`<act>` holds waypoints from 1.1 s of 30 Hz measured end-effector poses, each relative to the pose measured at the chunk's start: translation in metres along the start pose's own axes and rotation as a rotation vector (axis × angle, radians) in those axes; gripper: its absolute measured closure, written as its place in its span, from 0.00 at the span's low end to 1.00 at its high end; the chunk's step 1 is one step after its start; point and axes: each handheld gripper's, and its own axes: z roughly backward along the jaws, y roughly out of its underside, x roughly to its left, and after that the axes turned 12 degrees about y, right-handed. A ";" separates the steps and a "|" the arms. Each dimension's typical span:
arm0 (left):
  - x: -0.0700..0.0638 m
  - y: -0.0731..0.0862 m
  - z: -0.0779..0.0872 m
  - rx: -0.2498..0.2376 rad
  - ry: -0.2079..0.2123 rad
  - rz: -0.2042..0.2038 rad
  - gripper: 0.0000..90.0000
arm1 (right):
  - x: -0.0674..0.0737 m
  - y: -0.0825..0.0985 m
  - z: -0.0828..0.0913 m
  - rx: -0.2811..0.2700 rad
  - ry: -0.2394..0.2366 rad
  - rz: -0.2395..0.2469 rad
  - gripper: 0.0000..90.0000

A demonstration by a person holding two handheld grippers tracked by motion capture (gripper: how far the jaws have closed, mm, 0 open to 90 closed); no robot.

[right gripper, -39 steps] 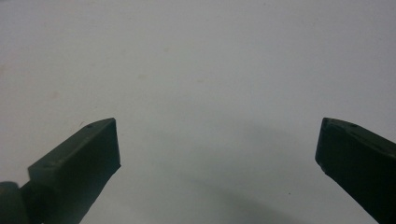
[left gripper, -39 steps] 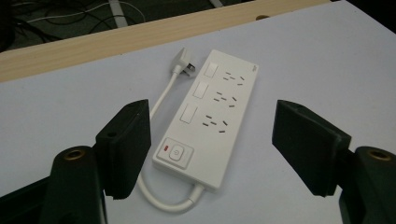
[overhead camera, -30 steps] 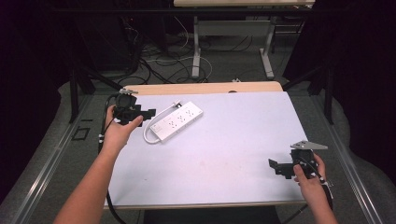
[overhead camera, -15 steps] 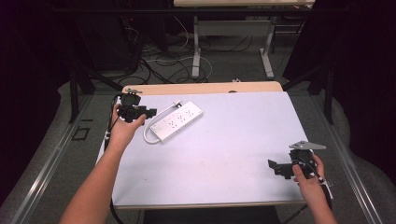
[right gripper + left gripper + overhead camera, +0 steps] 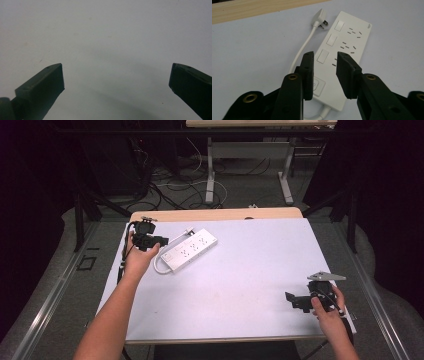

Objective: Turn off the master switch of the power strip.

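Power strip (image 5: 190, 251), white, lies on the pale table (image 5: 240, 285) at about ten o'clock in the high view, its cord looping to the left gripper (image 5: 159, 240) just beside its near end; the right gripper (image 5: 291, 300) rests at four o'clock, well apart. Left gripper view: jaws, just closing, stand narrowly apart above the strip's switch end, clasping nothing; the corner logo is unreadable; the plug (image 5: 320, 21) lies at twelve o'clock. Right gripper view: jaws gape wide over bare table.

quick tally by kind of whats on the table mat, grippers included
power strip: 1
plug on its white cord: 1
grippers: 2, left gripper and right gripper
total: 4
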 end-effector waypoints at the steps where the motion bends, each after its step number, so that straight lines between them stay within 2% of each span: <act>1: 0.000 0.001 -0.002 -0.005 -0.003 0.009 0.79 | 0.000 0.000 0.000 -0.001 -0.001 0.003 0.00; 11: 0.004 0.003 -0.018 0.036 0.000 0.036 0.92 | 0.000 0.001 -0.001 0.005 0.006 0.002 0.00; 14: 0.005 0.004 -0.021 0.044 -0.004 0.057 0.96 | 0.000 0.000 -0.001 0.002 0.004 0.000 0.00; 17: 0.007 0.004 -0.022 0.051 -0.012 0.051 1.00 | -0.001 0.001 -0.001 0.004 0.004 0.006 0.00; 19: 0.007 0.005 -0.024 0.052 -0.016 0.060 1.00 | -0.001 0.001 -0.001 0.004 0.004 0.007 0.00; 24: 0.009 0.005 -0.027 0.096 -0.004 0.068 1.00 | -0.001 0.001 -0.001 0.010 0.007 0.006 0.00; 25: 0.009 0.006 -0.030 0.088 -0.005 0.073 1.00 | 0.000 0.001 -0.001 0.010 0.009 0.006 0.00; 26: 0.010 0.005 -0.030 0.109 -0.004 0.062 1.00 | -0.001 0.001 -0.002 0.008 0.006 0.008 0.00; 28: 0.009 0.006 -0.033 0.108 -0.001 0.071 1.00 | 0.000 0.001 -0.002 0.008 0.005 0.008 0.00; 33: 0.009 0.007 -0.040 0.129 0.006 0.061 1.00 | -0.001 0.001 -0.003 0.008 0.004 0.009 0.00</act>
